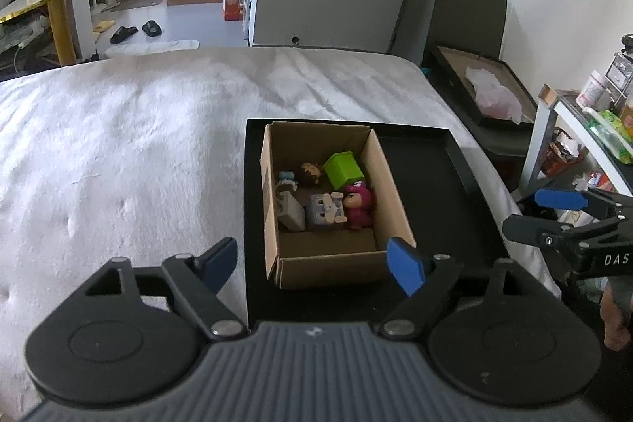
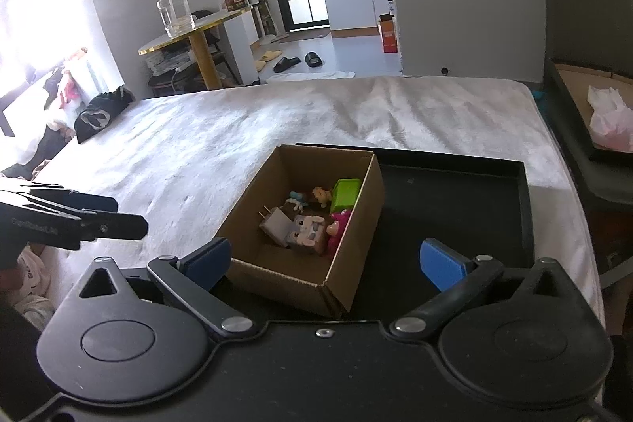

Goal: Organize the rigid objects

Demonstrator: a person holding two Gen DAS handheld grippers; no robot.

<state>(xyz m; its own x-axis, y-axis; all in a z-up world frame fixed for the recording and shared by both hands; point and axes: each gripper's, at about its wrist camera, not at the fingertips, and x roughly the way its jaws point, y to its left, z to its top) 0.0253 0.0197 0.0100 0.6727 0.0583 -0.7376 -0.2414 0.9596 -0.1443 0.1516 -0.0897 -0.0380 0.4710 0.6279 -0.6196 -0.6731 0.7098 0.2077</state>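
Left wrist view: my left hand-held gripper [image 1: 312, 263] gapes empty; the light, stiff brown cardboard box [image 1: 336, 208] of small toys suits gripping by a side wall.

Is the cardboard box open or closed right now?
Open. The cardboard box has no lid or flaps over it, and the green block and pink figure show inside.
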